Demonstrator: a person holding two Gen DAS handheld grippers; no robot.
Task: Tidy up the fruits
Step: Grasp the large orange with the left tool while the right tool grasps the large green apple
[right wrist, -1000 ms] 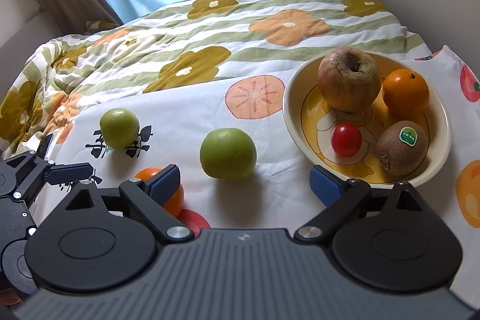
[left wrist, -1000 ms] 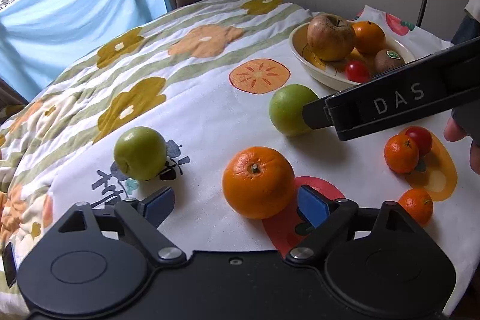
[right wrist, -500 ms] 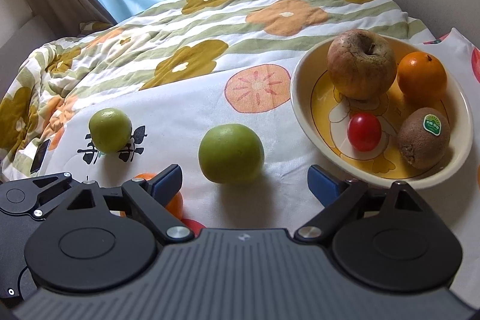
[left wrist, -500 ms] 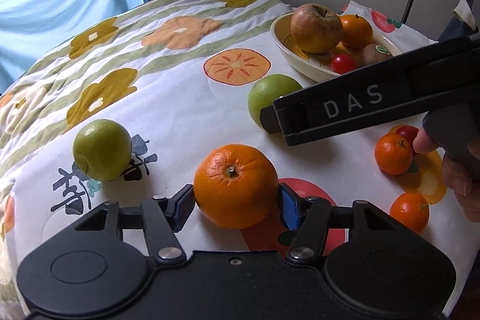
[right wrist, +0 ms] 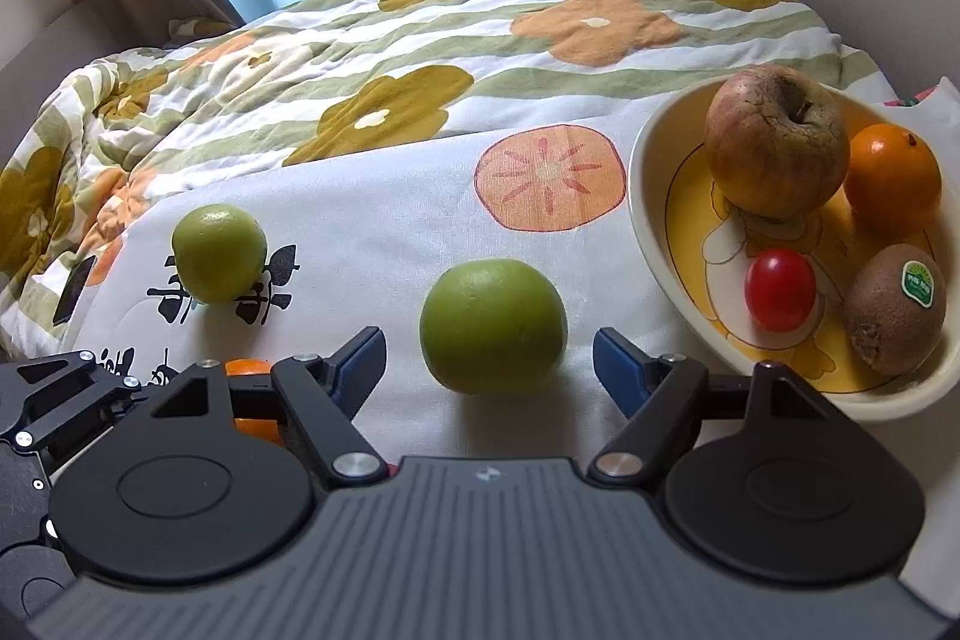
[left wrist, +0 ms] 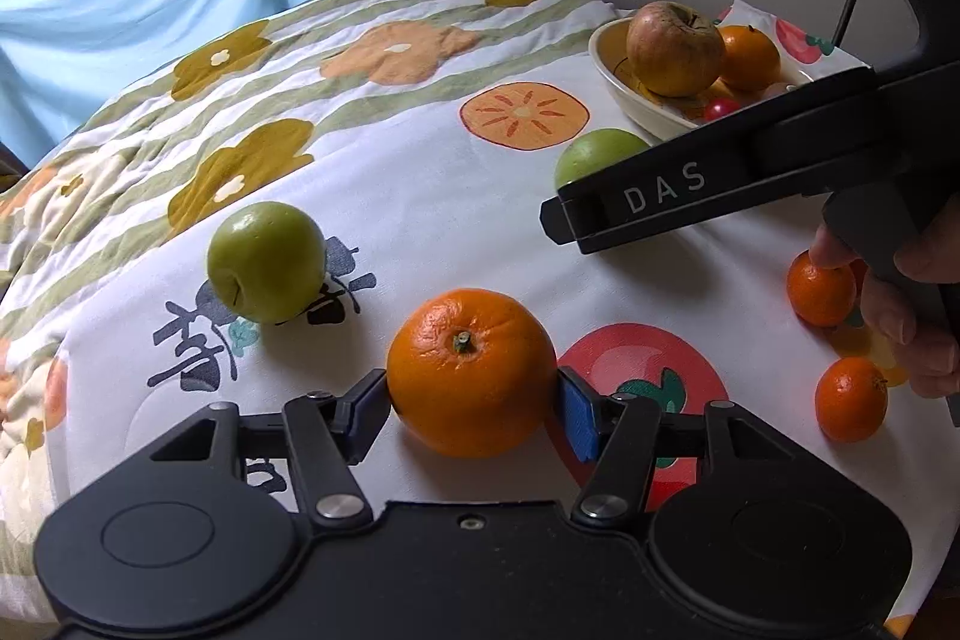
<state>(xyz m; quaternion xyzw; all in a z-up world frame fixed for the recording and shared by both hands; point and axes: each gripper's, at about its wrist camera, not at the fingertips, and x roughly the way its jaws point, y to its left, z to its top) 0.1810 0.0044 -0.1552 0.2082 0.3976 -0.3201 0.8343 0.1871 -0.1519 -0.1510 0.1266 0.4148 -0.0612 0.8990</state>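
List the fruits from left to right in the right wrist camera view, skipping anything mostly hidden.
Small round green apple → larger round green fruit between the open right gripper → wrinkled reddish-brown apple, the first fruit in the cream bowl → glossy round orange.

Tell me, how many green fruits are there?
2. One green fruit sits on the cloth, in front of the open right gripper and near the bowl. The other is farther left, on the black print.
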